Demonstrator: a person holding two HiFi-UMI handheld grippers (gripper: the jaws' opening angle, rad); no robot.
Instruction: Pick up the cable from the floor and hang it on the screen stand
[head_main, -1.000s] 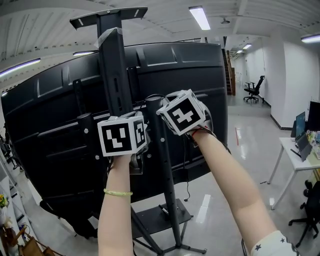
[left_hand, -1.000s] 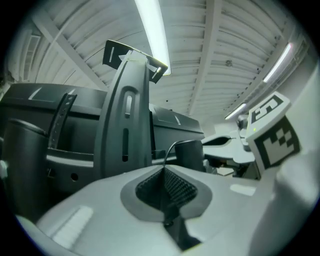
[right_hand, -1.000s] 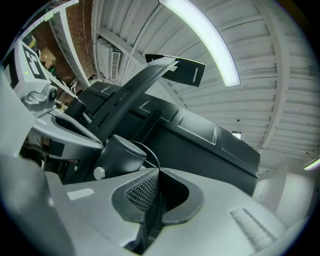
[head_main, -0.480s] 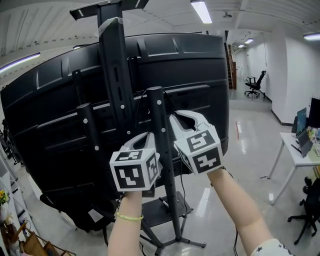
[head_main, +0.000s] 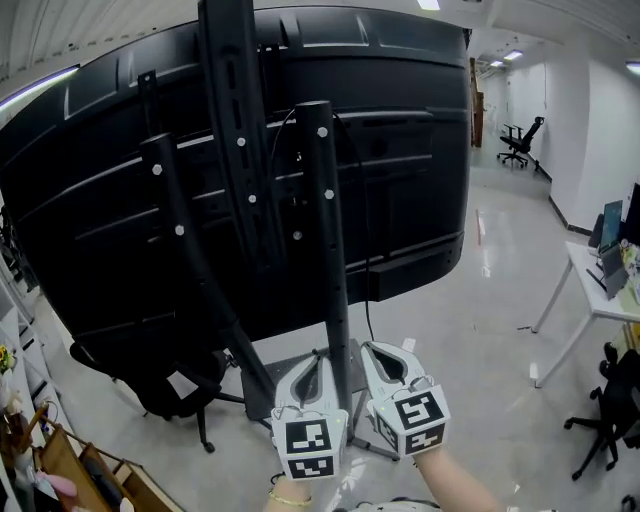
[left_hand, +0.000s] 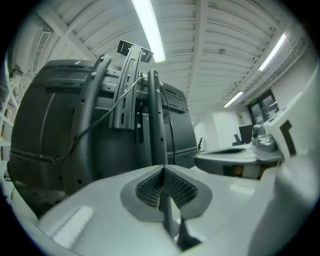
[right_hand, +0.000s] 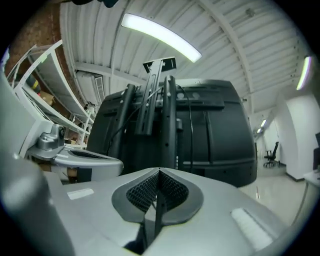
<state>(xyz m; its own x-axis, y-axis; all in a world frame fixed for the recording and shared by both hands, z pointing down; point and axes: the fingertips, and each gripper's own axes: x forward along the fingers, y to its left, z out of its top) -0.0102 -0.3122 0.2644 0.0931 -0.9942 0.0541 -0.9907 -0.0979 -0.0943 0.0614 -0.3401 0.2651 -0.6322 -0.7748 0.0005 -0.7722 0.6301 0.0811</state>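
Low beside the foot of the screen stand (head_main: 334, 290), the left gripper (head_main: 318, 365) and right gripper (head_main: 386, 355) sit side by side, each clenched pad to pad with nothing between its jaws. A thin black cable (head_main: 366, 318) drapes from the top of the stand's post down the back of the screen (head_main: 420, 150), its tail dangling free above the floor (head_main: 480, 340). It looks light and limp, and could slide off a smooth post, so any regrip is best taken near the draped top rather than the loose tail. Open floor lies to the right before a desk (head_main: 585, 300). A chair (head_main: 150, 385) crowds the left, and the stand's legs sit just ahead of both grippers.
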